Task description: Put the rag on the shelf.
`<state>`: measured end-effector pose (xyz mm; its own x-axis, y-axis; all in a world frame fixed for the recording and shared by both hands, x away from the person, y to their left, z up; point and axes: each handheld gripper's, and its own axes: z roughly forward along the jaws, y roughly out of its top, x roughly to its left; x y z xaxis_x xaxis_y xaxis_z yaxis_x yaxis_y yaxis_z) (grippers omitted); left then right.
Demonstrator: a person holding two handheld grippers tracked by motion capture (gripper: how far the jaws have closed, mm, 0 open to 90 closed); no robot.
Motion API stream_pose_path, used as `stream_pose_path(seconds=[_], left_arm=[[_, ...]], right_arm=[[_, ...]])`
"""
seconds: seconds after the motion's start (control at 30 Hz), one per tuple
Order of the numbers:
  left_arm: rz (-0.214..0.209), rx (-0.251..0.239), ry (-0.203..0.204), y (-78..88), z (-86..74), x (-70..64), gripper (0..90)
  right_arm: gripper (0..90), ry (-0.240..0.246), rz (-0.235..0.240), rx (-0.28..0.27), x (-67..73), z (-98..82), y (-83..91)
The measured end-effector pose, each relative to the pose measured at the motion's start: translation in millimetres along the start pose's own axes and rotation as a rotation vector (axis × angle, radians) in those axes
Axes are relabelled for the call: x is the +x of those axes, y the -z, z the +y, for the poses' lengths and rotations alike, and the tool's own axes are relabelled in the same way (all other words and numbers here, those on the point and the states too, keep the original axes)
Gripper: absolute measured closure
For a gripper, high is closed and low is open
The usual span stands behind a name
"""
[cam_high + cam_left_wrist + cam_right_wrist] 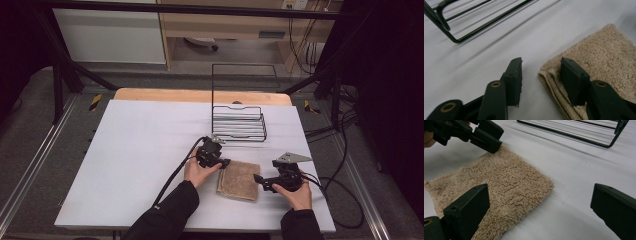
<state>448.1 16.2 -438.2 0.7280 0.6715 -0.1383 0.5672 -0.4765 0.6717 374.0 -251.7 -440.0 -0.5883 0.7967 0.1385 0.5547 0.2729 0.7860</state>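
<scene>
Both grippers gape, holding nothing: left gripper (225, 163) straddles towel (240, 180) corner; wire rack (238, 124) behind, right gripper (258, 180) beside.

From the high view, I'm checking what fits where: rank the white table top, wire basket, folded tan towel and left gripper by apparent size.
1. White table top, by far the largest.
2. Wire basket, counting its tall handle loop.
3. Folded tan towel.
4. Left gripper, cable aside.
The basket stands farther from the camera, so its real lead over the towel may be greater.

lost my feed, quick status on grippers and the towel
Left gripper open, jaws straddling the folded beige towel corner, no pinch. Right gripper open at the towel's opposite edge. Wire rack stands apart, nothing in the way.
</scene>
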Motion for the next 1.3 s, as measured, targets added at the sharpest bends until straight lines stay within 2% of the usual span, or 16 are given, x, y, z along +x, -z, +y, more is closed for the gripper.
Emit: stream_pose_path(seconds=[0.23,0.47,0.67,0.87,1.03,1.3], left_arm=[[-0.025,0.005,-0.004,-6.3,-0.4,-2.5,62.2],[-0.041,0.003,0.006,-10.7,-0.8,-2.9,65.9],[-0.040,0.000,0.008,-11.5,-0.9,-4.1,68.8],[-0.046,0.007,0.007,-11.5,-1.2,-6.9,76.9],[-0.039,0.006,-0.007,-11.7,-1.9,-8.1,77.8],[-0.035,0.001,-0.024,-12.0,-2.8,-9.2,77.9]], right_arm=[[2.8,0.000,0.002,-0.001,-0.1,0.0,-0.3],[2.8,-0.010,0.008,-0.001,0.1,0.5,-0.2],[2.6,-0.013,0.006,-0.002,-0.6,1.1,-0.5],[2.0,-0.022,-0.005,-0.011,-1.4,2.0,-2.2],[1.6,-0.037,-0.025,-0.020,-3.3,3.8,-5.2],[2.8,-0.045,-0.012,-0.022,-3.8,6.6,-10.1]])
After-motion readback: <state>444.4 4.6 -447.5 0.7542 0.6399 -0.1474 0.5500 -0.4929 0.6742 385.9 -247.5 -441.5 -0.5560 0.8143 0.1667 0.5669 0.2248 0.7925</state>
